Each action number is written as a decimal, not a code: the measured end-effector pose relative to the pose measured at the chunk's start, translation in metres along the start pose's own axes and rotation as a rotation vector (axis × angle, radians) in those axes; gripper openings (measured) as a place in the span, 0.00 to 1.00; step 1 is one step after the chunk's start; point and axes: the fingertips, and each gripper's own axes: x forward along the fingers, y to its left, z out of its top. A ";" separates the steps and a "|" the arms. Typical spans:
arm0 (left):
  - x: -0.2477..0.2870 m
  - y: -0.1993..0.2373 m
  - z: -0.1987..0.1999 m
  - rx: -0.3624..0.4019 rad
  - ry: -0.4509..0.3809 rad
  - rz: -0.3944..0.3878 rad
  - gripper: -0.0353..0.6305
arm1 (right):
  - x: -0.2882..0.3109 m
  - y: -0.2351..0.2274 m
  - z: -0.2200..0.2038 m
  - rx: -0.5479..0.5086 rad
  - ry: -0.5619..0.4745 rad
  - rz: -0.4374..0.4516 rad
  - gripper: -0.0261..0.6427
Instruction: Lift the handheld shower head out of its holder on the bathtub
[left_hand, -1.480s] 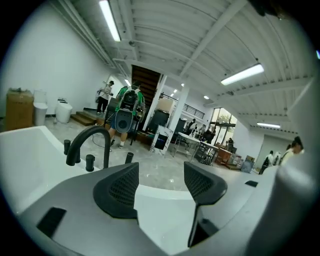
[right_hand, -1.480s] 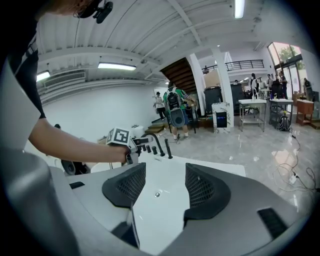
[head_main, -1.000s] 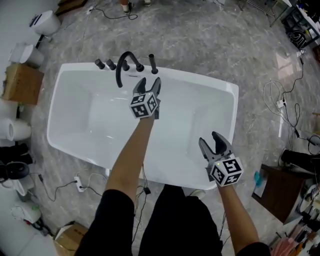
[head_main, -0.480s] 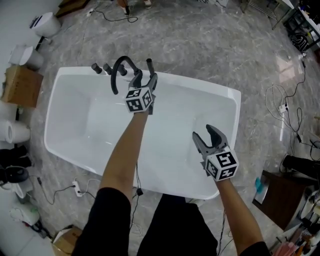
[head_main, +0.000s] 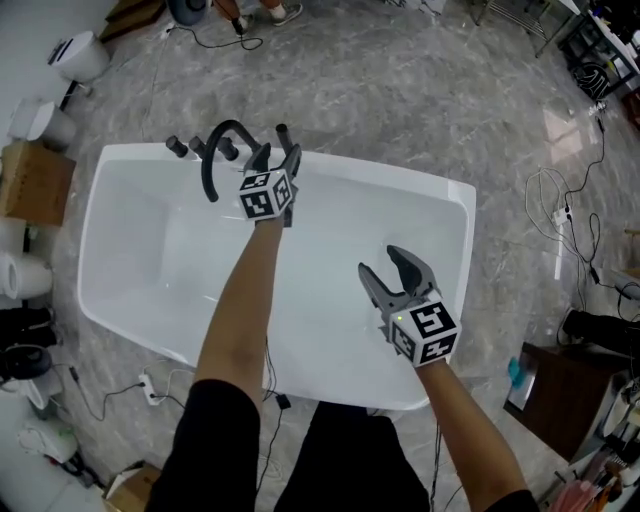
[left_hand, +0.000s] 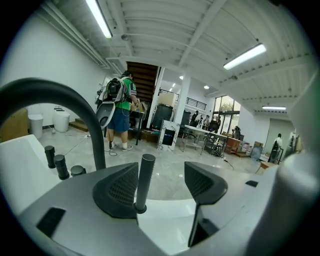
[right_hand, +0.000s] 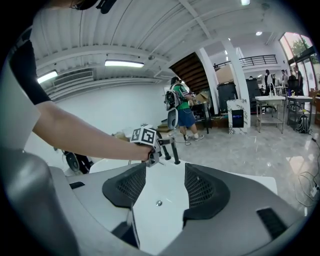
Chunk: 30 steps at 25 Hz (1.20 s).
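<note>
The handheld shower head (head_main: 283, 134) is a slim black rod standing upright in its holder on the white bathtub's far rim (head_main: 380, 182). My left gripper (head_main: 278, 156) is open just in front of it. In the left gripper view the shower head (left_hand: 145, 181) stands between the jaws of the left gripper (left_hand: 160, 176), close against the left jaw, with a gap to the right one. My right gripper (head_main: 381, 263) hangs open over the inside of the tub, holding nothing. In its own view the right gripper (right_hand: 160, 186) looks across the tub towards the left gripper (right_hand: 145, 136).
A black arched faucet (head_main: 213, 150) and black knobs (head_main: 177, 147) stand left of the shower head. The tub drain (right_hand: 159, 203) lies below the right gripper. Cables (head_main: 575, 215) run over the marble floor. A cardboard box (head_main: 30, 180) sits left, and a person with a backpack (left_hand: 117, 107) stands beyond.
My left gripper has reached forward to the far rim until its open jaws stand at the shower head. My right gripper has drifted left and further over the tub.
</note>
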 end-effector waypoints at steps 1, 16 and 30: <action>0.003 0.000 -0.001 -0.005 0.000 0.001 0.45 | 0.001 0.001 0.001 0.001 -0.002 0.006 0.36; 0.044 0.022 -0.013 0.038 0.069 0.017 0.46 | 0.007 -0.003 -0.016 0.022 -0.002 0.014 0.36; 0.068 0.019 -0.029 0.131 0.133 -0.027 0.43 | -0.004 -0.008 -0.051 0.029 0.046 0.004 0.36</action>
